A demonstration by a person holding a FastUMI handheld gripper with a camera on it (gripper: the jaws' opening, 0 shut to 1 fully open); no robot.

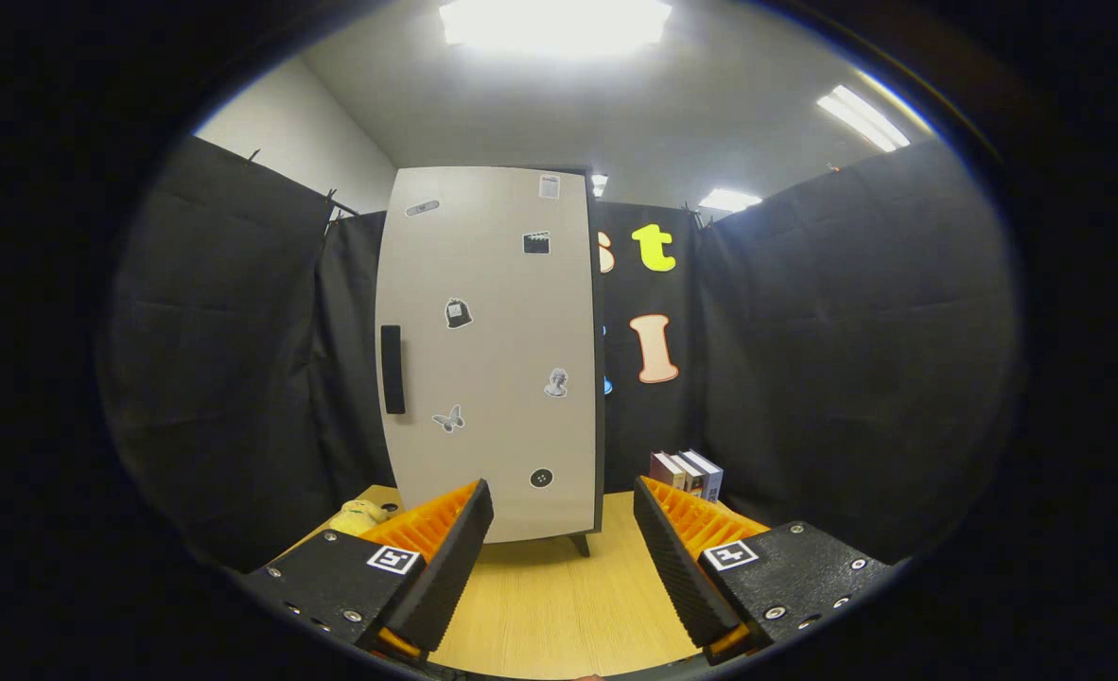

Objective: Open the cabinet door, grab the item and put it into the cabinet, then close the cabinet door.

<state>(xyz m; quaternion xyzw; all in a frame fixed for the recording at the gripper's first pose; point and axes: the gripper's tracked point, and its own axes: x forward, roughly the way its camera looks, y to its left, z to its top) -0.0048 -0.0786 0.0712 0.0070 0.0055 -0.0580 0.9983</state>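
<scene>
A tall grey cabinet (488, 350) stands on the wooden table (559, 605), straight beyond my fingers. Its door is shut and carries several small stickers. A black vertical handle (393, 369) sits near the door's left edge. A small yellow plush toy (358, 516) lies on the table to the left of the cabinet's foot, partly hidden behind my left finger (436, 553). My gripper (564, 511) is open, with nothing between its orange-and-black fingers, and hovers over the table a short way from the cabinet.
Three books (688, 473) stand upright on the table to the right of the cabinet, beyond my right finger. Black cloth walls close in the booth on all sides. Bare tabletop stretches between my fingers and the cabinet.
</scene>
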